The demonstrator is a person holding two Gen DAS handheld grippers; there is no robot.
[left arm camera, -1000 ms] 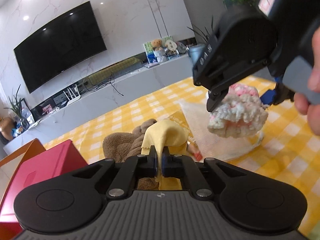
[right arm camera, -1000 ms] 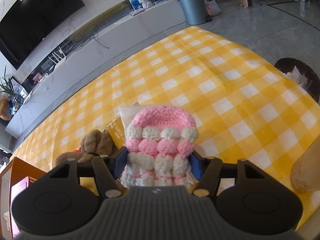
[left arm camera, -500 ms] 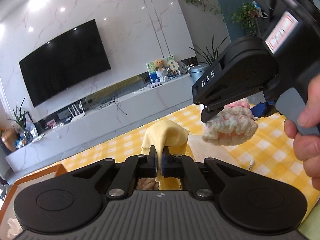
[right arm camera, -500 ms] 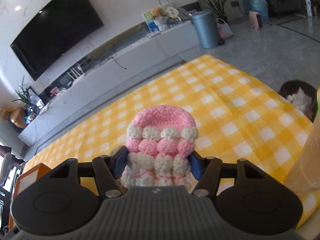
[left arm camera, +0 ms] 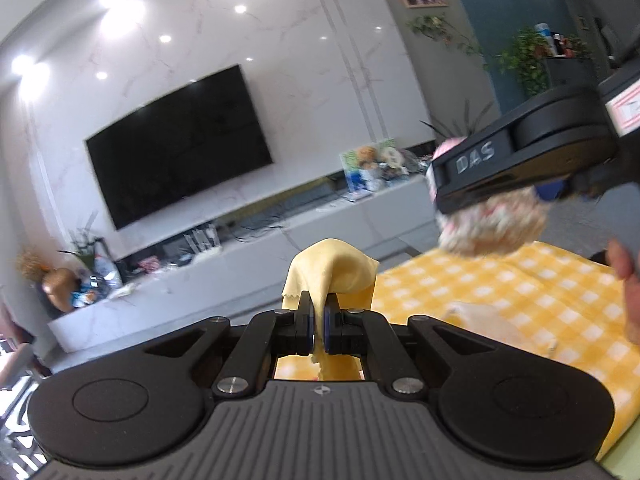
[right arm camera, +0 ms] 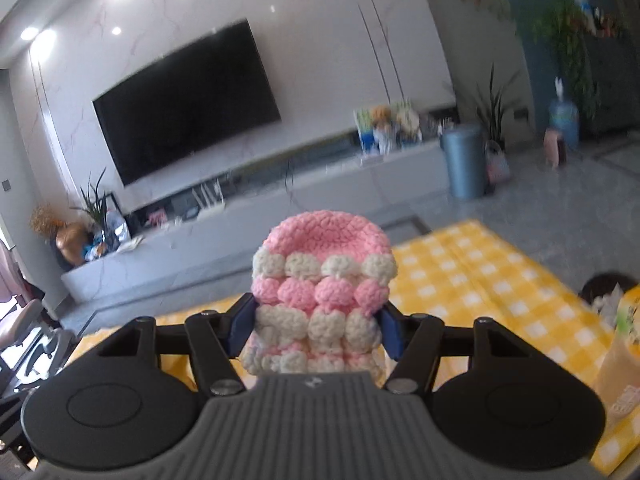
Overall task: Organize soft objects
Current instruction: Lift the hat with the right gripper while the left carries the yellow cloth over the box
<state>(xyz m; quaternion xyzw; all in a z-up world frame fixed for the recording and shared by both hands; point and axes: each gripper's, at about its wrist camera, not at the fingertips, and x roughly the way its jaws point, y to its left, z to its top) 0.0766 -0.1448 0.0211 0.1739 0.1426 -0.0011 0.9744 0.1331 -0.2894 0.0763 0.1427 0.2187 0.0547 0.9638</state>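
Note:
My left gripper is shut on a pale yellow cloth that drapes over its fingertips, held high above the yellow checked table. My right gripper is shut on a pink and white crocheted piece, also held up in the air. In the left wrist view the right gripper shows at the upper right, and the crocheted piece hangs under it, blurred.
A pale flat bag lies on the table. A yellow-green package stands at the right edge. Beyond the table are a TV on the wall, a long low cabinet and a blue-grey bin.
Both grippers have lifted and tilted upward with their loads. The table, the brown plush toy and the red box have dropped out of view; the wall and TV now fill the frames.

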